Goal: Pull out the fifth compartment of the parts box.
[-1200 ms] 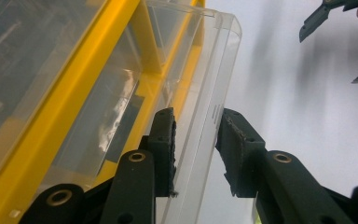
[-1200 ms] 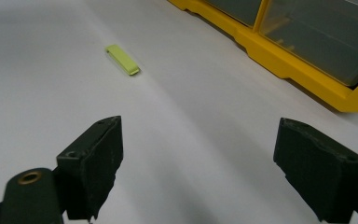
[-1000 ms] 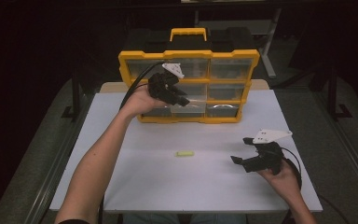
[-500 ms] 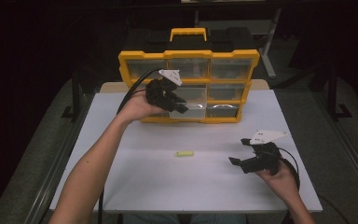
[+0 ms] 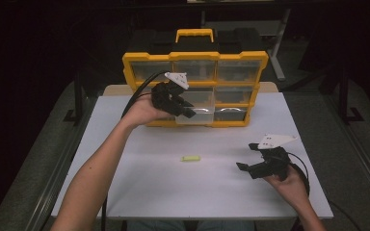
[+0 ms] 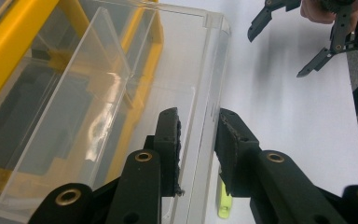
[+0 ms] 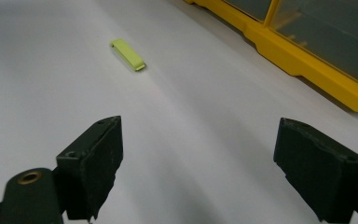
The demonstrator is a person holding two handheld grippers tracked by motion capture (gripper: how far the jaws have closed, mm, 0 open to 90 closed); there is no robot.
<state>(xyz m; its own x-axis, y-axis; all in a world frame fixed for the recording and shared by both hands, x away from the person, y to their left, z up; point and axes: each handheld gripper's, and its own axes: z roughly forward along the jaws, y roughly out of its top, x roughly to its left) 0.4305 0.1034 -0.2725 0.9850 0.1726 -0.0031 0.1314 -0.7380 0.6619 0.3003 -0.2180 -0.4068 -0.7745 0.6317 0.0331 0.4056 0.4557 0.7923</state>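
Half the clear drawer [image 6: 121, 93] behind left gripper [image 6: 198, 140].

yellow plastic organizer case [image 5: 195, 57]: glossy frame, clear glossy plastic drawer [image 6: 121, 93] with reflections. white table top [image 5: 173, 187]: matt, smooth. small lime-green plastic piece [image 7: 128, 54]: smooth, satin. black gripper pads [image 7: 95, 161]: matt, rough-textured rubber look.

Light falls from above onto the white table [image 5: 139, 192], which is bright while the room around it sinks into near black. The high view is soft and grainy. Glare streaks the clear drawer [image 6: 121, 84] in the left gripper view. The near jaws look blurred, perhaps simply too close.
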